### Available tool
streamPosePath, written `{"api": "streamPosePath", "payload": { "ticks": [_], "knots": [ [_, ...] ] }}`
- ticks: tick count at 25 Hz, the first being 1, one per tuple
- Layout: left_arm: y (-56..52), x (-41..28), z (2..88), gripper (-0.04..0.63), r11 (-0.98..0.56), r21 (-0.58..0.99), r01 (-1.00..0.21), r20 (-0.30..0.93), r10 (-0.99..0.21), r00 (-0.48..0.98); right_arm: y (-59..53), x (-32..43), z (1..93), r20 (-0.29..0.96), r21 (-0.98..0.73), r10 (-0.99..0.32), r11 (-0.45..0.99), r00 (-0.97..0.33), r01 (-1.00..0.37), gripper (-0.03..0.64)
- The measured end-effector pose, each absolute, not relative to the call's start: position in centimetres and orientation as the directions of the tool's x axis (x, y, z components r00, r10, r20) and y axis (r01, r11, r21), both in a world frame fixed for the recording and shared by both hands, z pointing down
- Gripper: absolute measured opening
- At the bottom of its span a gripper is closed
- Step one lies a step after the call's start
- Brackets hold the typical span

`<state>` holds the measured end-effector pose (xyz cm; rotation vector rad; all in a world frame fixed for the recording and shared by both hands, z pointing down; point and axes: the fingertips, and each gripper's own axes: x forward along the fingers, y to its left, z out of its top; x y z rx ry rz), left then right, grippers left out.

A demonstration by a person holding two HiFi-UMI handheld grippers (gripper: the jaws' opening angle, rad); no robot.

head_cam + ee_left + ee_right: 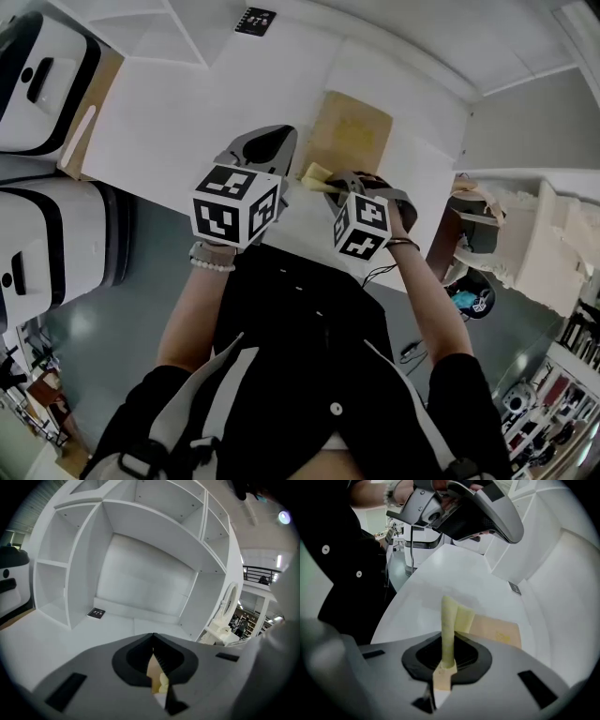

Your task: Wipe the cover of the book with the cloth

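On the white tabletop (187, 112) we are finding the flat tan-covered book (352, 131) lying closed, well in from the near edge and in front of the white shelf unit (140, 564). We are recording the right gripper (449, 639) as clamping a folded pale yellow cloth (316, 172), a strip of which is standing out beyond the jaws towards the book's near corner; we cannot tell whether the cloth is touching the cover. We are noting the left gripper (153, 638) hanging above the table just beside the right one, its jaws together and nothing pinched between them, pointing towards the shelving and not at the book. We are judging the step in hand to be bringing the cloth to the cover, with wiping not yet begun. We are judging that the next move is calling for the right gripper to lay the cloth flat on the cover and draw it across, while the left one is steadying the book's edge if it slides.
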<state>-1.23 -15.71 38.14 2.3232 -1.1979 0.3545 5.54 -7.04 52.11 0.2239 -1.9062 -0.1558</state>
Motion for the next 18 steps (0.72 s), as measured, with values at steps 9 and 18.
{"api": "streamPosePath", "payload": {
  "ticks": [9, 18],
  "knots": [
    [-15.5, 0.1, 34.4, 0.002, -0.565, 0.286, -0.774, 0.361, -0.685, 0.633, -7.4, 7.6, 45.3, 0.787, 0.240, -0.412, 0.890, -0.459, -0.387, 0.035],
    [-14.6, 2.0, 31.1, 0.002, -0.641, 0.232, -0.731, 0.318, -0.660, 0.680, -9.3, 8.6, 35.5, 0.517, 0.294, -0.689, 0.700, -0.508, -0.651, 0.035]
  ]
}}
